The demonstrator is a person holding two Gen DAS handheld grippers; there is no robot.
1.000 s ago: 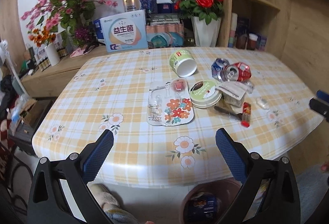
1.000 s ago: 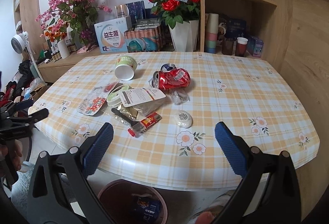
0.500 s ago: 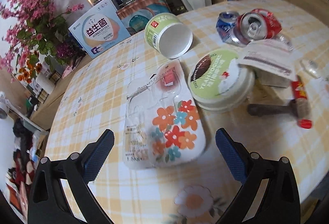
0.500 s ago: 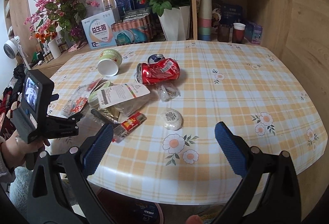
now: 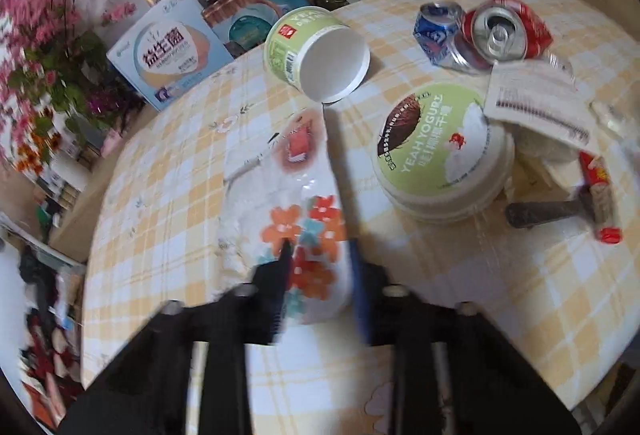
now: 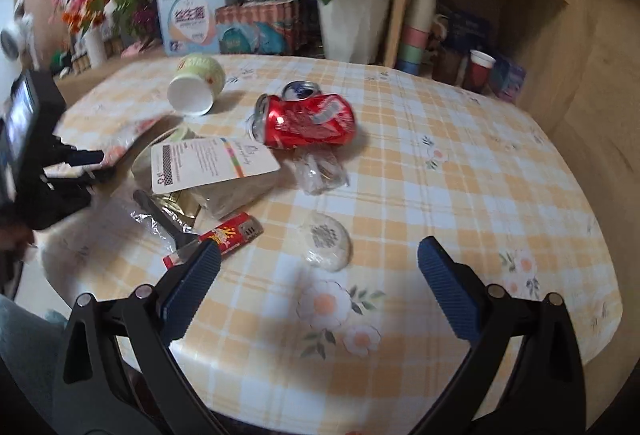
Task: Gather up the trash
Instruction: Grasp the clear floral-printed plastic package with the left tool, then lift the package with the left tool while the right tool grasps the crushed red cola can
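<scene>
Left tool (image 5: 320, 259), angled downward, has just closed on the flowered wrapper (image 5: 304, 195).

Floral plastic wrapper (image 5: 304, 195), tipped green cup (image 5: 320, 55), yogurt lid (image 5: 436, 143), crushed cans (image 6: 308, 121) lie clustered.

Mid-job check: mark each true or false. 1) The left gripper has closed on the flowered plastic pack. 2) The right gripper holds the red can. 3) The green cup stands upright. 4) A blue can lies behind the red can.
1) True: the left gripper has just been closing, its fingers pinching the flowered pack.
2) False: the right gripper is open and empty; the red can lies on the table.
3) False: the green cup lies on its side.
4) True: blue can.
</scene>
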